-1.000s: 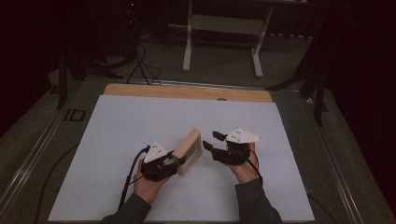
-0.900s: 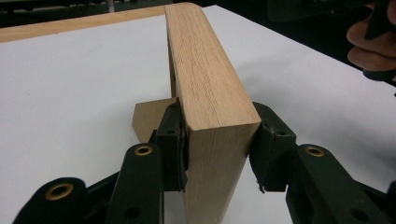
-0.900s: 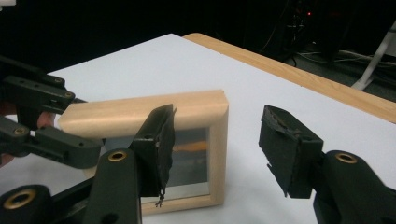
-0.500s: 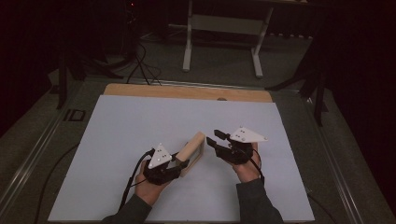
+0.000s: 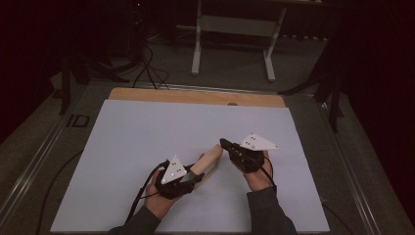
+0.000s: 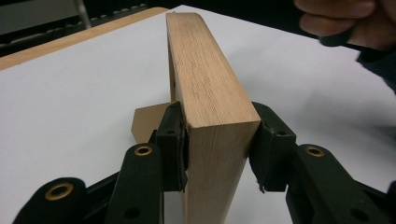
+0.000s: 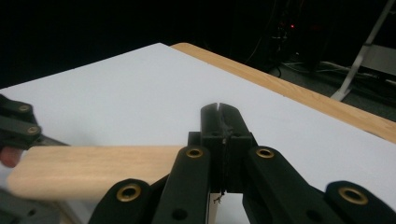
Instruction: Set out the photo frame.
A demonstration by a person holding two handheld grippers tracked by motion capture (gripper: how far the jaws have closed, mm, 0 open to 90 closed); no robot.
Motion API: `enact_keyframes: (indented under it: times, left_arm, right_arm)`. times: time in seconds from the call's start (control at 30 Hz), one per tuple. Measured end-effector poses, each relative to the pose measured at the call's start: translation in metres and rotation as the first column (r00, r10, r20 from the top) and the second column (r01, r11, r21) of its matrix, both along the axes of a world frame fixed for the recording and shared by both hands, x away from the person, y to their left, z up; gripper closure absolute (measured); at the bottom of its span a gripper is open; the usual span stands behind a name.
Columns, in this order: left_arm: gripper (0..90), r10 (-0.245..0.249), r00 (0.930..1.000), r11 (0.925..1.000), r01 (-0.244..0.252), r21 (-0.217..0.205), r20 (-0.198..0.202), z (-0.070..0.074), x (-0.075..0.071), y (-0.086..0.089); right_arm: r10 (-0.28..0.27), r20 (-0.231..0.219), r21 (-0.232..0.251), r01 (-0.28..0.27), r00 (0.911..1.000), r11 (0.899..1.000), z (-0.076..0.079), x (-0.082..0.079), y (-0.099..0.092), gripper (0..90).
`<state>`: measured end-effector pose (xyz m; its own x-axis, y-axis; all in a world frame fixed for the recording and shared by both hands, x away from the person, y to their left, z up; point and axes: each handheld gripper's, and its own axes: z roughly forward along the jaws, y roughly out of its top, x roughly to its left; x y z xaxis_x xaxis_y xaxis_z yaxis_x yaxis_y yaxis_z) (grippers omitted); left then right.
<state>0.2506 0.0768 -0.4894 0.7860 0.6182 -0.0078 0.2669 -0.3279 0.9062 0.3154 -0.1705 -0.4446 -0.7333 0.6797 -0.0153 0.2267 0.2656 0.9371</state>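
A light wooden block (image 5: 210, 157) is held on edge just over the white table sheet (image 5: 147, 132). My left gripper (image 5: 195, 175) is shut on its near end, and the pads press both broad faces of the block (image 6: 205, 88) in the left gripper view (image 6: 219, 154). My right gripper (image 5: 224, 143) hovers by the block's far end. Its jaws have just been closing and now meet with nothing between them (image 7: 219, 112). The block (image 7: 93, 170) passes below and to the left of them. Whether they touch it I cannot tell.
A bare wooden strip (image 5: 195, 96) borders the sheet's far edge. Beyond it stand a white table frame (image 5: 235, 44) and cables (image 5: 147, 63) on a dark floor. A small flat brown piece (image 6: 145, 122) shows behind the left jaw.
The right gripper's jaws have closed from open to shut, with nothing caught in them. The left gripper and block shifted slightly to the right.
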Motion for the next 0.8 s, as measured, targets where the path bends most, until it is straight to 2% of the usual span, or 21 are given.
enact_keyframes:
  times: [0.2, 0.33, 0.47, 0.67, 0.8]
  left_arm:
    - [60.4, -0.039, 0.9992, 0.9992, 0.039, 0.004, 0.008, -0.001, -0.003, -0.004]
    - [60.4, -0.048, 0.9988, 0.9988, 0.048, 0.006, 0.009, -0.001, -0.003, -0.004]
    - [60.4, -0.047, 0.9989, 0.9989, 0.047, 0.006, 0.005, -0.001, -0.002, -0.003]
    - [60.3, -0.043, 0.9991, 0.999, 0.043, 0.013, 0.005, -0.001, -0.002, -0.003]
    - [59.9, -0.023, 0.9997, 0.9996, 0.023, 0.019, 0.004, 0.0, 0.0, -0.001]
  right_arm:
    - [-0.008, -0.021, -0.009, 0.008, 0.9998, 1.0, -0.008, 0.005, 0.001, 89.5]
    - [-0.011, -0.029, -0.019, 0.01, 0.9995, 1.0, -0.011, 0.007, 0.003, 89.6]
    - [-0.012, -0.041, -0.038, 0.01, 0.9991, 0.999, -0.014, 0.008, 0.005, 89.6]
    - [-0.012, -0.042, -0.039, 0.01, 0.999, 0.999, -0.014, 0.009, 0.005, 89.7]
    - [-0.015, -0.047, -0.039, 0.013, 0.9988, 0.999, -0.014, 0.009, 0.004, 89.7]
